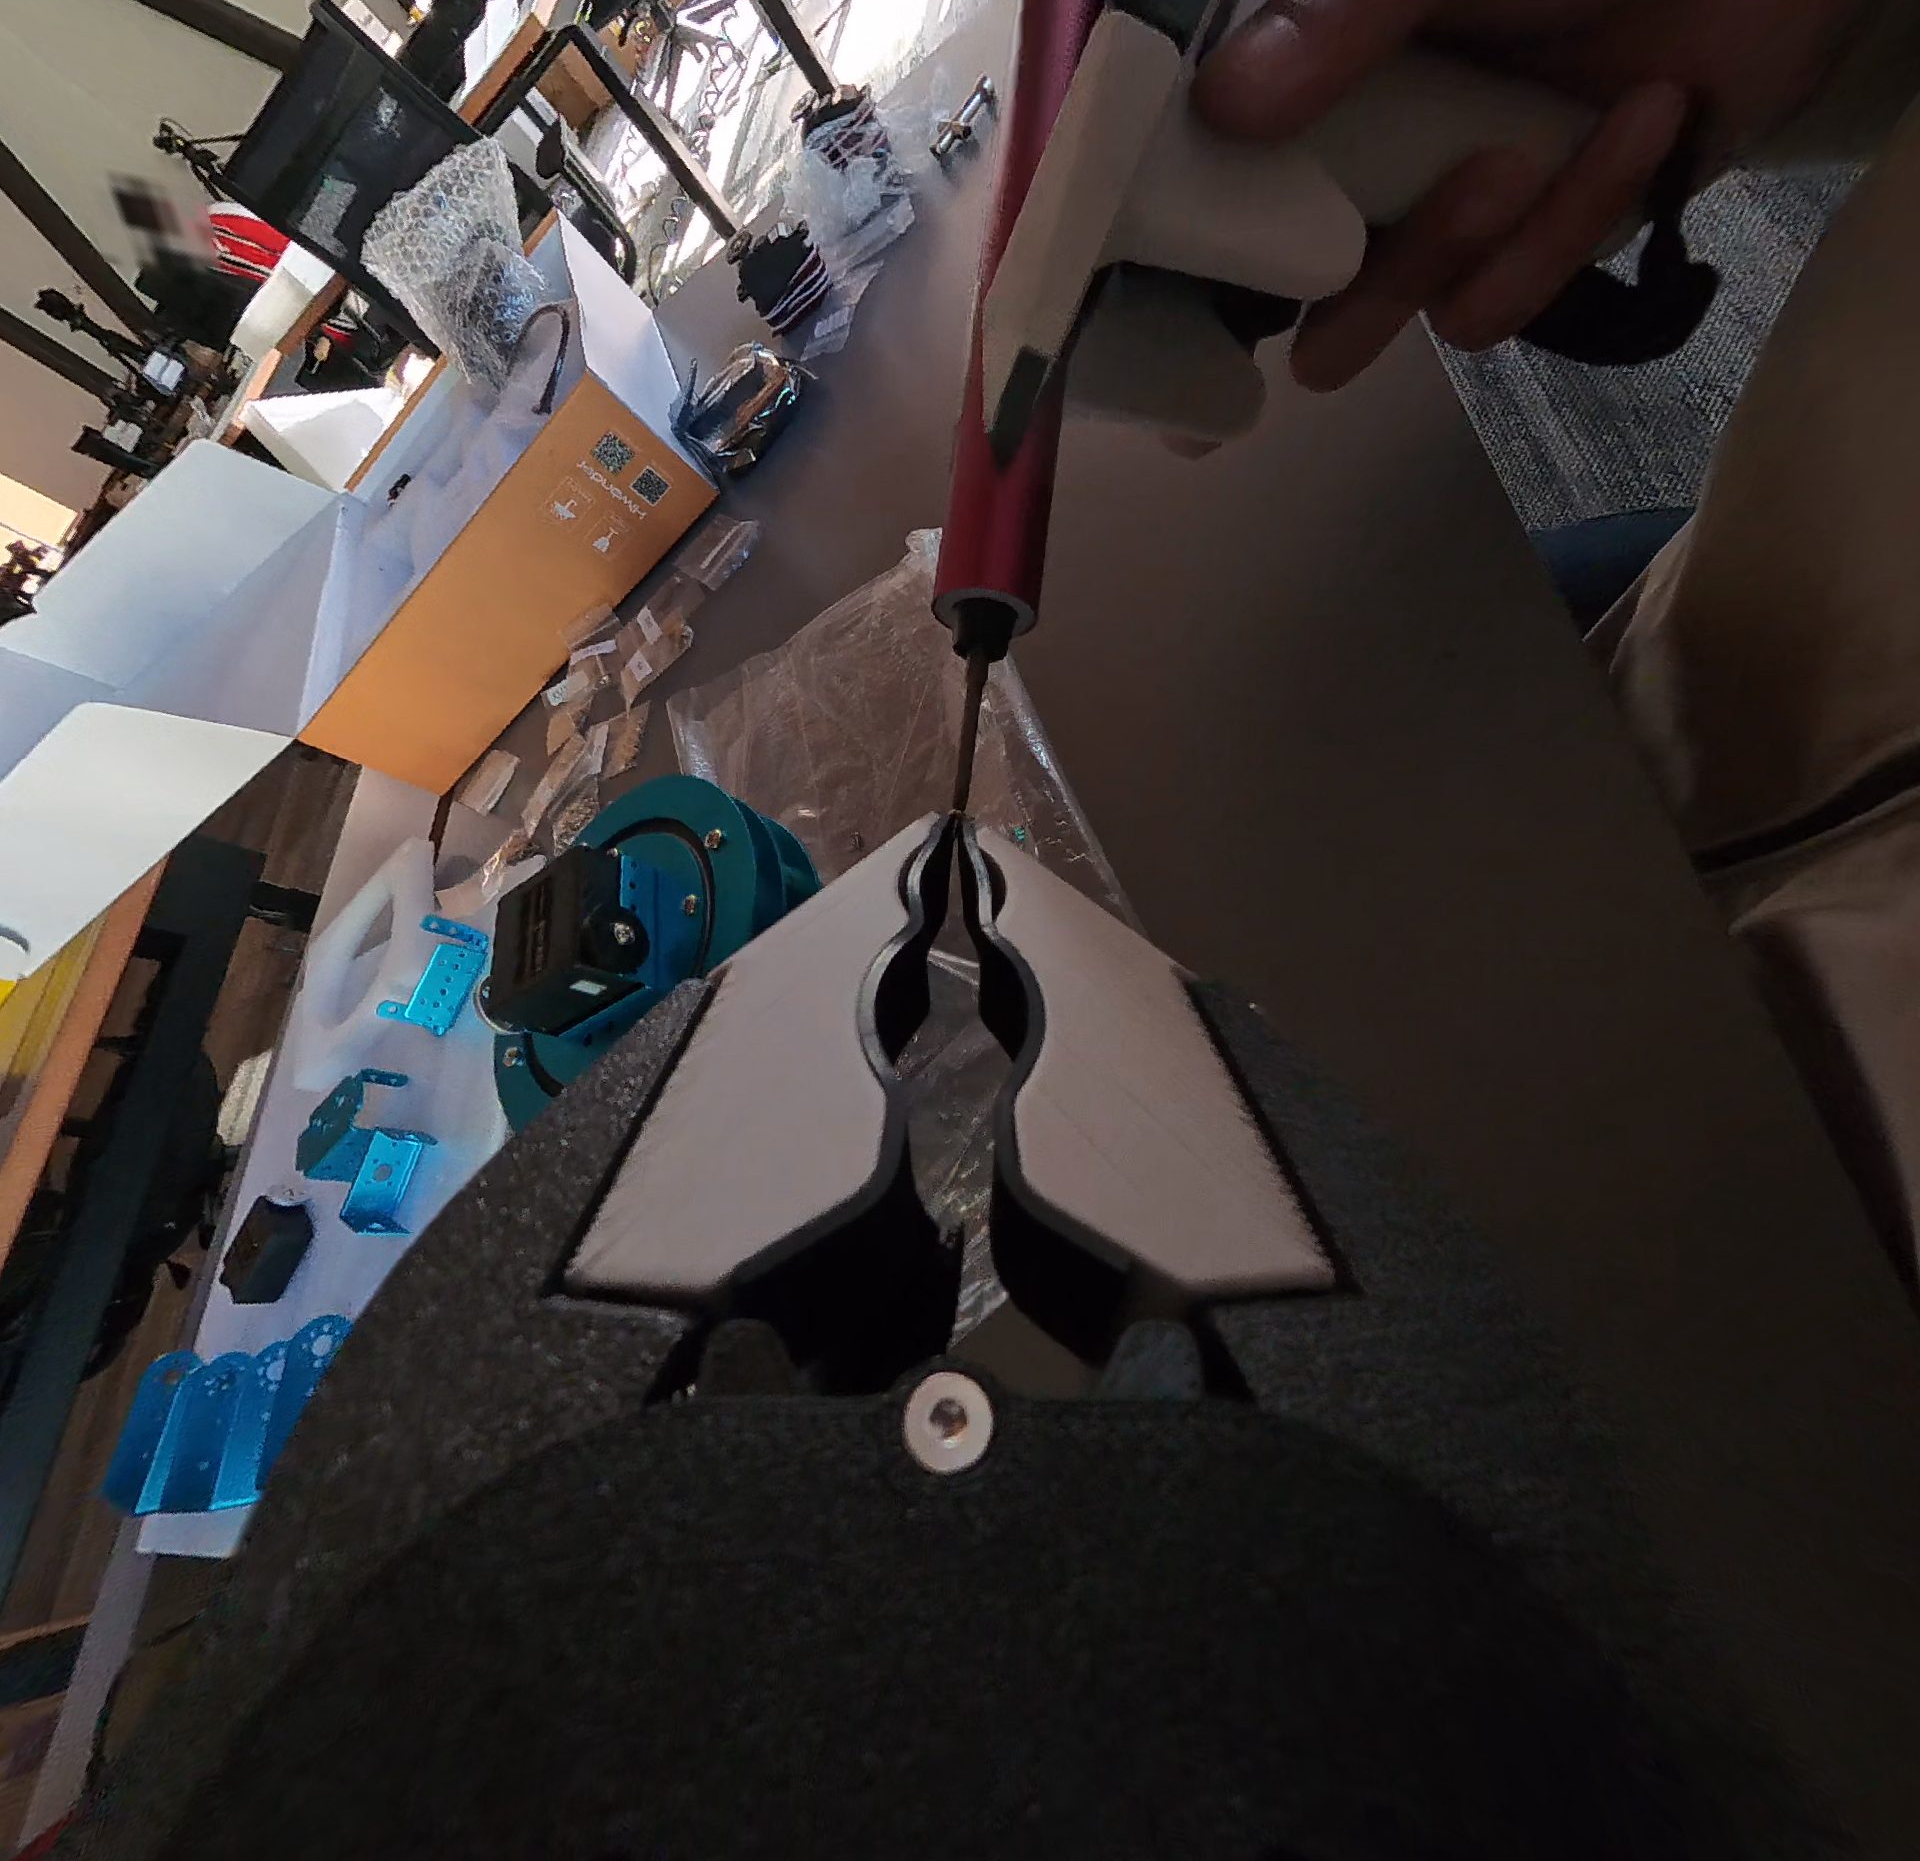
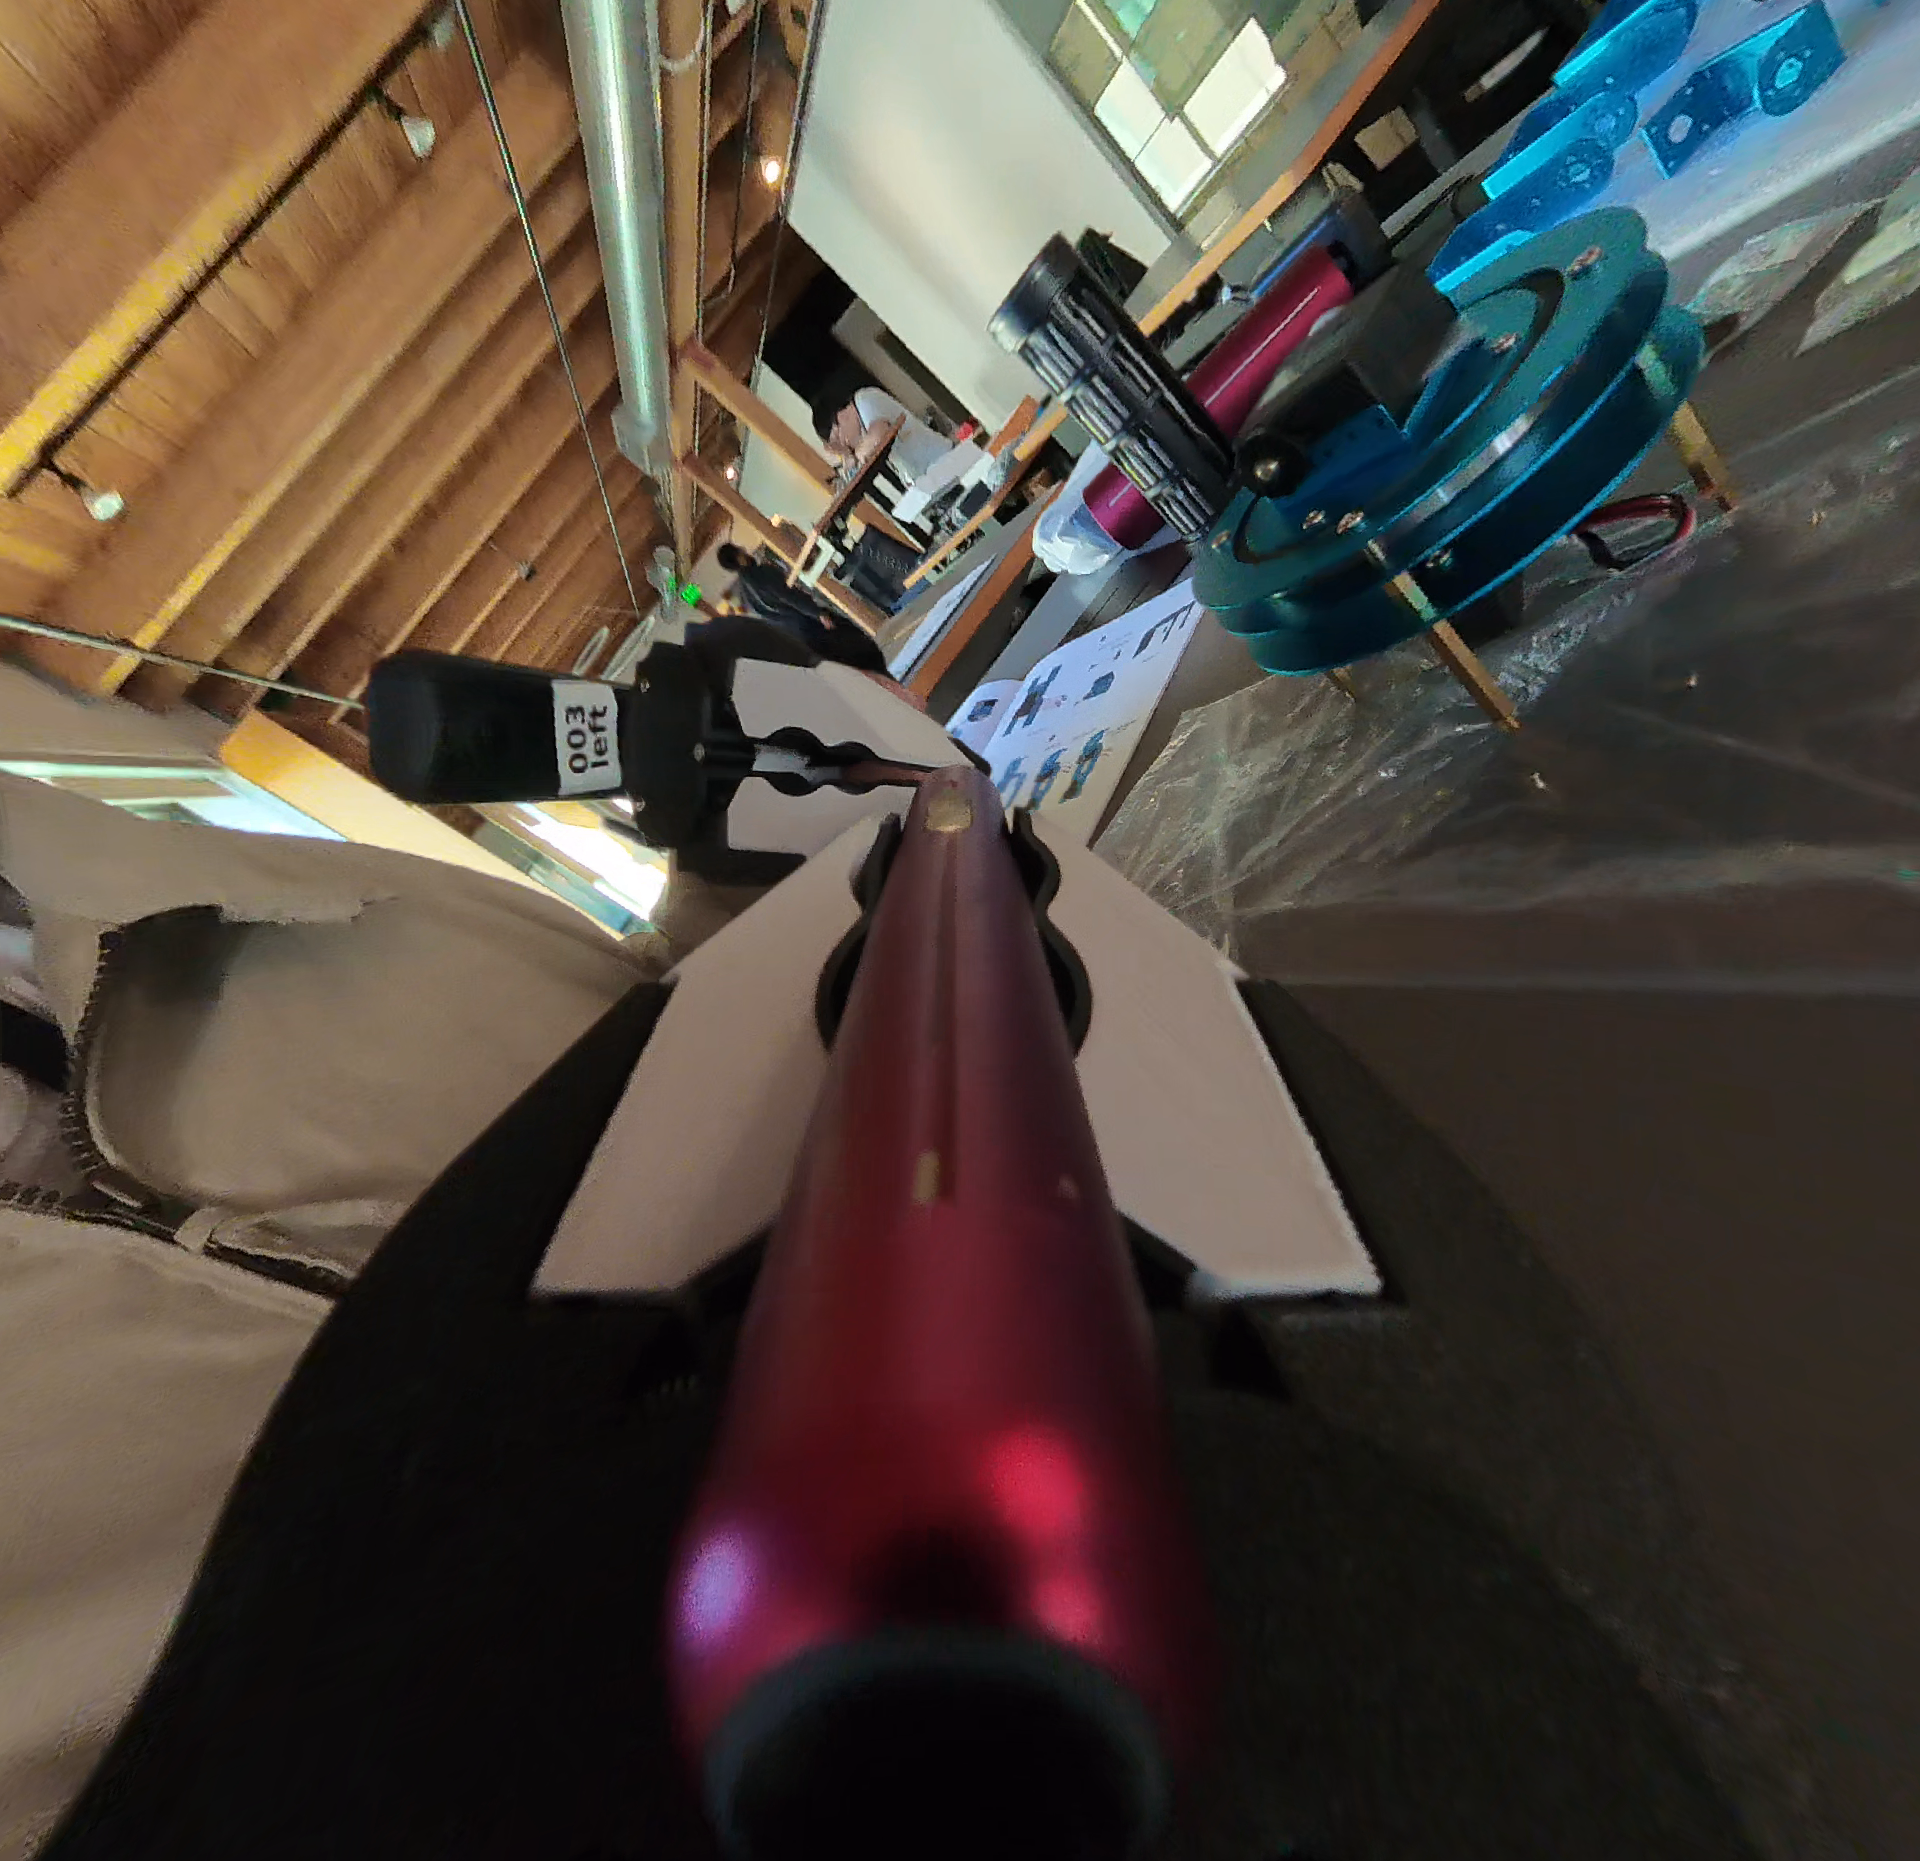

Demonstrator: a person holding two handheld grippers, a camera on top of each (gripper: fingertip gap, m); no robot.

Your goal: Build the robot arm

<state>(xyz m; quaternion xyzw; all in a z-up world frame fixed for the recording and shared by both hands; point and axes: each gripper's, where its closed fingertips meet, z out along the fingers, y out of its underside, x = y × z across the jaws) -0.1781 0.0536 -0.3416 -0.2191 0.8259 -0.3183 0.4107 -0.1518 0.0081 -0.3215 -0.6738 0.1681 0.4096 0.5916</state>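
Observation:
A dark red screwdriver (image 1: pixel 1003 377) with a thin black bit (image 1: pixel 968 715) is held between both grippers above the grey table (image 1: pixel 1299 772). My left gripper (image 1: pixel 956 824) is shut, its tips pinching the end of the bit. My right gripper (image 2: pixel 951 824) is shut on the screwdriver's red handle (image 2: pixel 935 1292), which runs along its fingers. The right gripper also shows in the left wrist view (image 1: pixel 1039 357), held by a person's hand (image 1: pixel 1507 128). The left gripper shows farther off in the right wrist view (image 2: pixel 883 767).
A teal round base with a black servo (image 1: pixel 582 938) stands on a clear plastic bag (image 1: pixel 831 689); it also shows in the right wrist view (image 2: pixel 1507 461). Blue metal brackets (image 1: pixel 364 1167), small parts bags (image 1: pixel 623 658), an orange box (image 1: pixel 520 585) and an open booklet (image 2: pixel 1081 689) lie around. The left gripper's tips are roughly 7 centimeters from the right gripper's.

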